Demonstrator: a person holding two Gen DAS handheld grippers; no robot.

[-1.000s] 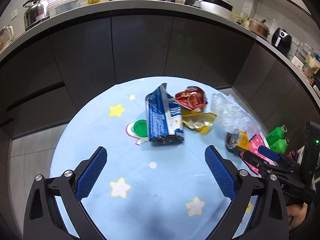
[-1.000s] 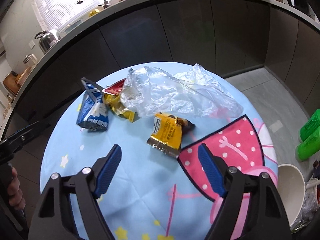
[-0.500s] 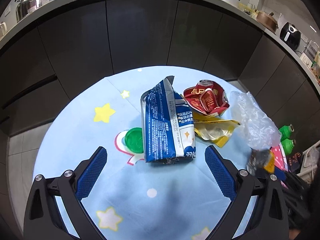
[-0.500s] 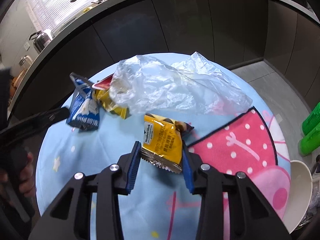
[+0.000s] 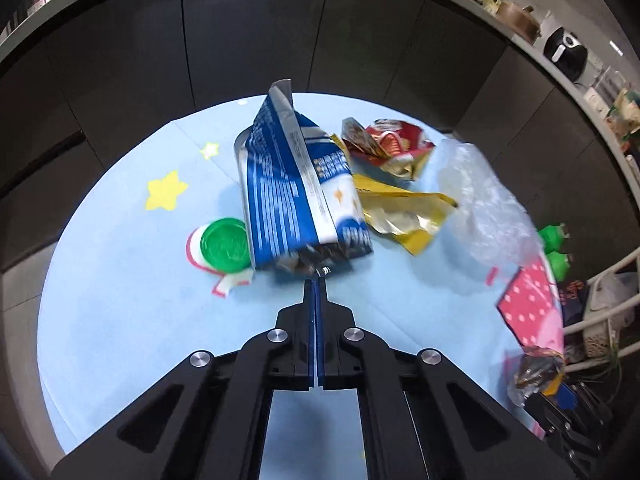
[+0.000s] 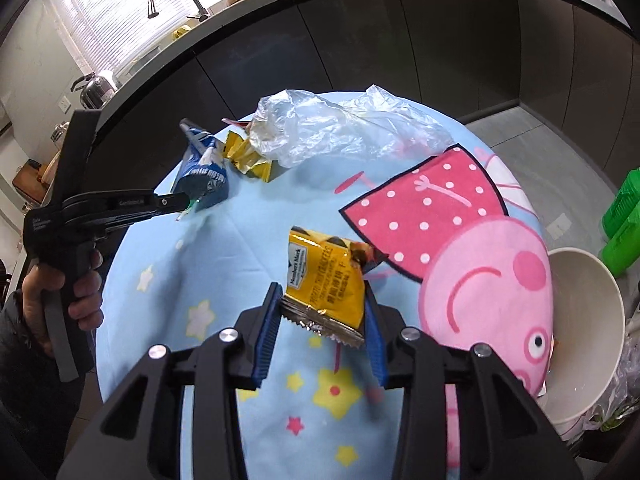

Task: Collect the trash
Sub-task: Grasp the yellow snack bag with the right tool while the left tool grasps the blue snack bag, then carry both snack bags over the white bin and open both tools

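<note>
One crinkled yellow snack wrapper [image 6: 326, 284], silver serrated edge, torn corner.

The blue and white bag [image 5: 296, 196] stands tilted in the middle of the left wrist frame, its top open. Right of it lie a crumpled red wrapper [image 5: 390, 146], a flat yellow wrapper [image 5: 400, 216] and a clear plastic bag [image 5: 488, 208]. A yellow snack packet [image 6: 326, 284] sits at the centre of the right wrist frame, its near end crimped.
</note>
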